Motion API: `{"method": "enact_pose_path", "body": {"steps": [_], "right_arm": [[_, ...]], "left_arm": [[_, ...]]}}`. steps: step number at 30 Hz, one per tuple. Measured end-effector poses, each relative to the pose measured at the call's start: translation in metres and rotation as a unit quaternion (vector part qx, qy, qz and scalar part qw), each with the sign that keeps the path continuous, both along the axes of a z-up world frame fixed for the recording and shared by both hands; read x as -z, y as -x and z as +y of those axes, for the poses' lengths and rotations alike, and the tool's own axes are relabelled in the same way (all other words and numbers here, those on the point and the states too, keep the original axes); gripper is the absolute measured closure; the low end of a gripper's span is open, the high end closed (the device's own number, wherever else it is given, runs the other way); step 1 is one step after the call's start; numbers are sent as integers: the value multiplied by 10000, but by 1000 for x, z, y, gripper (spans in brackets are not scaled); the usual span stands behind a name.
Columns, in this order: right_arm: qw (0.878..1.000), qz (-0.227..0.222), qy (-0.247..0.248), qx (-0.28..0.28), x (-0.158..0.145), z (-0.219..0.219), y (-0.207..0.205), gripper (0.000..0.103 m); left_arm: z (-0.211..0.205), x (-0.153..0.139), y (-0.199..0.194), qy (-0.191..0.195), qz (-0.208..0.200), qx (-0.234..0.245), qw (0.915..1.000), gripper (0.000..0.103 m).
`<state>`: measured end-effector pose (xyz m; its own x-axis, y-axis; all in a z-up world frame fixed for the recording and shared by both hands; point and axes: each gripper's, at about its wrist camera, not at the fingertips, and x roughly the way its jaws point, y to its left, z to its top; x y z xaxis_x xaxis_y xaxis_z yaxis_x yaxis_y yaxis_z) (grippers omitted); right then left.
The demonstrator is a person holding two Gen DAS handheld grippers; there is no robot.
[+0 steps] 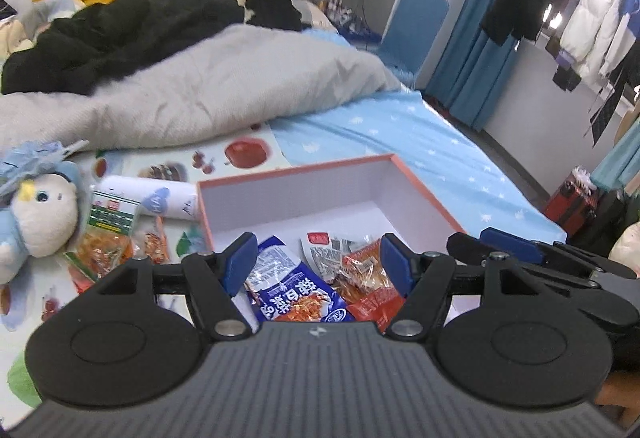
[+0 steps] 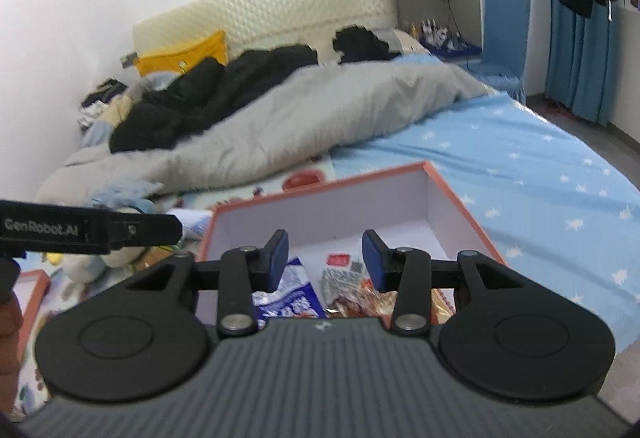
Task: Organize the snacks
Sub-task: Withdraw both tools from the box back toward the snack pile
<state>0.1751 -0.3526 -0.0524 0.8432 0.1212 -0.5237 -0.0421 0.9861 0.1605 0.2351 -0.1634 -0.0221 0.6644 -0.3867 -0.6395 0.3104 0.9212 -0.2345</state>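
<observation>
The left gripper, held released over the box, is nearest the green packet at lower left.

The left gripper's body covers the near ends of the blue snack packet and the red snack packet in the box. In the right wrist view, the box's near wall is hidden behind the right gripper. The print on the packets is too blurred to read, and the plush toy is cut off by the left edge.
</observation>
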Motion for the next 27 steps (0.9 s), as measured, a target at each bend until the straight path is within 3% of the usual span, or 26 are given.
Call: {"method": "enact_pose_path", "body": {"steps": [14,27], "right_arm": [[9978,-510,-160,-383,-31,41,32,59],[9915,-668,-246,-1089,-23,92,56,59]], "left_arm": [[65,-28,60,20,-477,-474,9977,30],[122,-12,101,79,-443,-892,9950,30]]}}
